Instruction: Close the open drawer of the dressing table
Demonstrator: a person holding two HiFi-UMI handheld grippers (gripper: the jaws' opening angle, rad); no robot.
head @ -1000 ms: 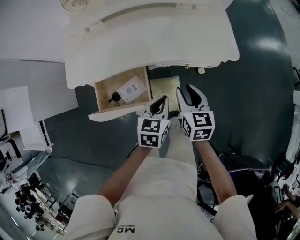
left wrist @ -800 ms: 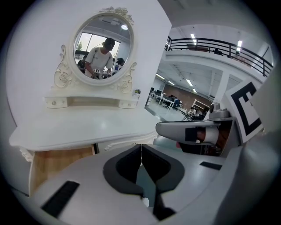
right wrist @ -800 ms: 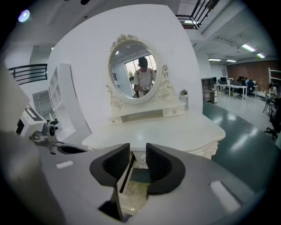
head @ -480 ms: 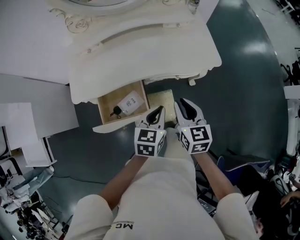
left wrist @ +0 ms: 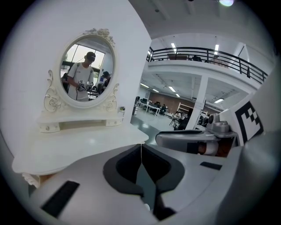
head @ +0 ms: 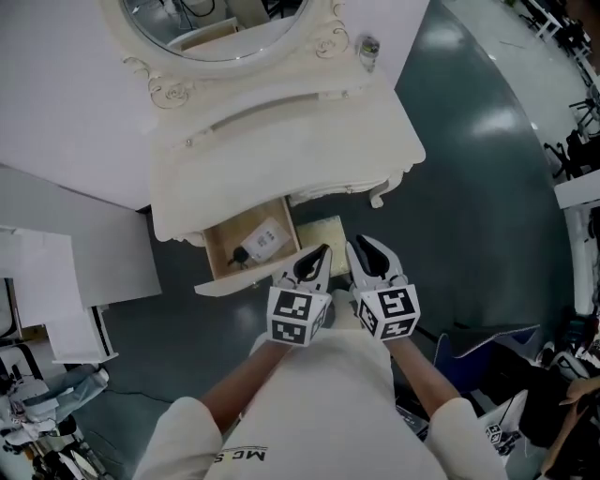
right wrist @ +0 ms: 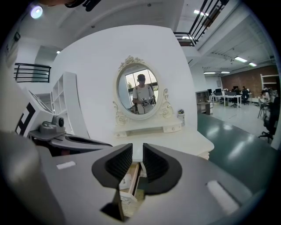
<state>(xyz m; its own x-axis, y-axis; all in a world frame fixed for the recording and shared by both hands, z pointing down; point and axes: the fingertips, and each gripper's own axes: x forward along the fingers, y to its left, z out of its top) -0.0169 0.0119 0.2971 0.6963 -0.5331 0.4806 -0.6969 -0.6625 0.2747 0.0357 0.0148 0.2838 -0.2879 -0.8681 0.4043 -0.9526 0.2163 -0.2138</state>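
Observation:
The cream dressing table [head: 281, 150] with its oval mirror [head: 206, 23] stands ahead of me. Its left drawer [head: 239, 279] is pulled out, with a white box and a black item inside. Both grippers hover side by side, just right of the drawer's front and above it, touching nothing. My left gripper [head: 323, 251] is shut and empty, its tips meeting [left wrist: 141, 147]. My right gripper [head: 358, 246] has a narrow gap between its closing jaws [right wrist: 137, 154], with nothing between them. Through that gap the right gripper view shows the drawer [right wrist: 131, 180] below.
A beige cushioned stool [head: 323, 234] sits under the table beside the drawer. A small bottle [head: 368, 47] stands on the tabletop's right end. White shelving [head: 56, 281] is at the left, dark gear [head: 553, 403] at the lower right, green floor [head: 487, 187] to the right.
Both grippers have risen, still side by side near the drawer. The table now looks smaller and lower in the head view, and the mirror has come into view. The right jaws have narrowed.

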